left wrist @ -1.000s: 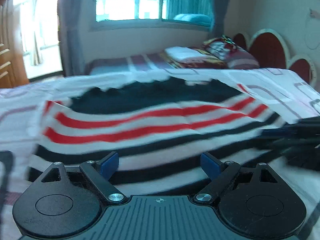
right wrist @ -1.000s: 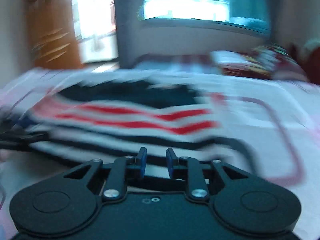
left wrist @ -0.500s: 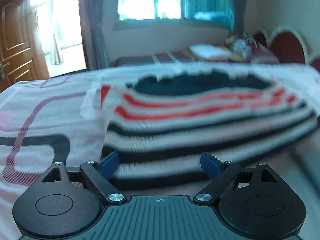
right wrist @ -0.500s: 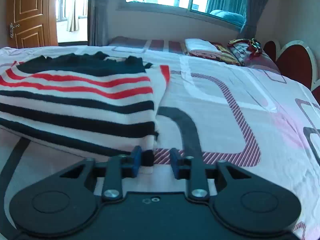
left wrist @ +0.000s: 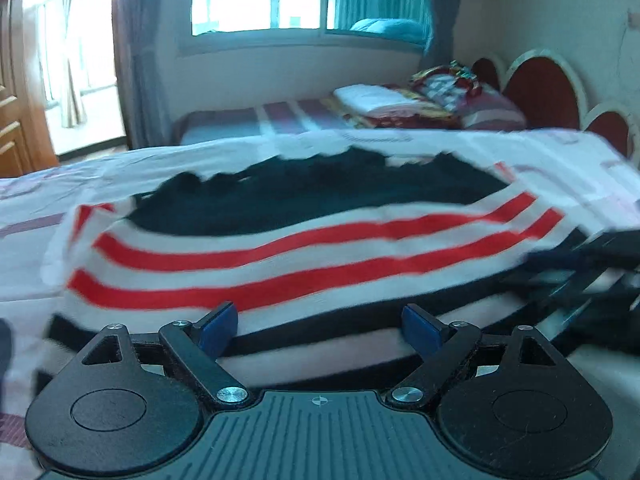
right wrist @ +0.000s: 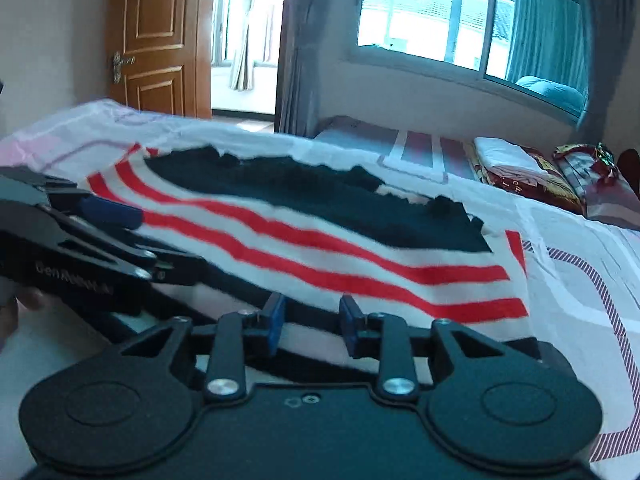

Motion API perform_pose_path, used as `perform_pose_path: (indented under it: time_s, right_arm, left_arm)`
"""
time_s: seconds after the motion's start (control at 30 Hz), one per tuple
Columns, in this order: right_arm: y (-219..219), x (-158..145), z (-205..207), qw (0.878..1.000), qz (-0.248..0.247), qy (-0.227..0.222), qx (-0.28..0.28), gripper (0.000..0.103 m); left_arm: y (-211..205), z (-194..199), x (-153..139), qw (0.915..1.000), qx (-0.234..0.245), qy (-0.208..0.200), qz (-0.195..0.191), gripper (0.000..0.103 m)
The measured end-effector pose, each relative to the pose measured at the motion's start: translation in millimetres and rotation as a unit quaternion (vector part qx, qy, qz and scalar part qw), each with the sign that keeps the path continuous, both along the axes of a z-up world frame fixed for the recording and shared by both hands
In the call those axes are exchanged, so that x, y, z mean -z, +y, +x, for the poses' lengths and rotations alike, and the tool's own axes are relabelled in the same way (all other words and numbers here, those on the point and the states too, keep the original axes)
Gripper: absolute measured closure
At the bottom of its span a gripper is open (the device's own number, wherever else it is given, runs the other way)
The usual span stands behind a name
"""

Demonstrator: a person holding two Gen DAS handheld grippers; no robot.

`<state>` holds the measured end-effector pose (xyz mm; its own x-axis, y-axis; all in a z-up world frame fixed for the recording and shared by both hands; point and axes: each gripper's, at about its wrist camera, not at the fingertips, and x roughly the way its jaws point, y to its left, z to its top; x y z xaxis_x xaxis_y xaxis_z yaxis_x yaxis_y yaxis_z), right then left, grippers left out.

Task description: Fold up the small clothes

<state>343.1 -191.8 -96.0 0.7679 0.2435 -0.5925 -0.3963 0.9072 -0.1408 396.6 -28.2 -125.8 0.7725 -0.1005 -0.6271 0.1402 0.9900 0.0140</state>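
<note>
Both tongs have closed in on the striped sweater (left wrist: 304,248) on the bed (right wrist: 580,264): left tongs (left wrist: 320,328) spread wide, right tongs (right wrist: 312,324) narrowly parted over its near edge.

My right gripper (right wrist: 311,326) now holds its jaws a little wider than half a second ago, and it no longer sits at the corner of the striped sweater (right wrist: 320,248); it faces the middle of the near edge. My left gripper (left wrist: 320,326) looks at the sweater's centre again, not at its left side. Each gripper now shows in the other's view, which was not so before.
</note>
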Motion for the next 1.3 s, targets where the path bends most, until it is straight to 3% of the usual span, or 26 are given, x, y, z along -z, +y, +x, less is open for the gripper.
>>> perform_pose_path:
  time_s: [0.07,0.1,0.17,0.2,0.27,0.37,0.5,0.67,1.0,1.1,1.17,1.23,1.3]
  right_arm:
    - [-20,-1,3,0.999,-0.005,-0.002,0.034,0.066]
    - [-30,-2,2,0.998,-0.007,-0.006,0.055,0.062]
    - [-53,0,4,0.995,-0.014,-0.002,0.102,0.061]
    - [-63,0,3,0.994,-0.001,0.003,0.106,0.061]
    - [-66,0,4,0.995,0.009,0.009,0.103,0.061]
    - [-54,-2,5,0.995,-0.021,0.007,0.098,0.061]
    - [-58,-20,-10,0.994,0.008,-0.014,0.105,0.062]
    - [-66,-1,2,0.993,0.009,0.026,0.111,0.061]
    - [-65,-5,7,0.993,0.006,0.039,0.115,0.060]
    - [-67,-18,-2,0.992,0.028,0.030,0.119,0.060]
    - [-70,-26,-14,0.992,0.047,0.020,0.116,0.059]
    - [-71,-31,-24,0.992,0.055,0.021,0.114,0.059]
    - [-71,-34,-34,0.992,0.054,0.021,0.112,0.059]
  left_arm:
    - [12,-5,3,0.9992,-0.018,-0.001,0.034,0.000]
    - [20,-8,5,0.9989,-0.027,0.002,0.038,0.000]
    - [38,-12,8,0.9995,-0.030,0.008,0.008,0.000]
    - [39,-13,8,0.9996,-0.025,0.007,0.014,0.000]
    - [36,-11,6,0.9994,-0.026,0.012,0.020,0.000]
    - [35,-9,1,0.9991,-0.034,0.019,0.020,0.000]
    - [37,-18,-7,0.9987,-0.043,0.011,0.026,0.000]
    - [40,-14,4,0.9983,-0.043,0.024,0.032,0.000]
    - [39,-15,-1,0.9975,-0.038,0.038,0.047,0.000]
    - [43,-38,-12,0.9960,-0.056,0.014,0.068,0.000]
    - [58,-58,-19,0.9958,-0.082,0.004,0.040,0.000]
    - [77,-77,-21,0.9935,-0.111,0.007,-0.022,0.000]
    - [98,-96,-18,0.9837,-0.143,0.015,-0.107,0.014]
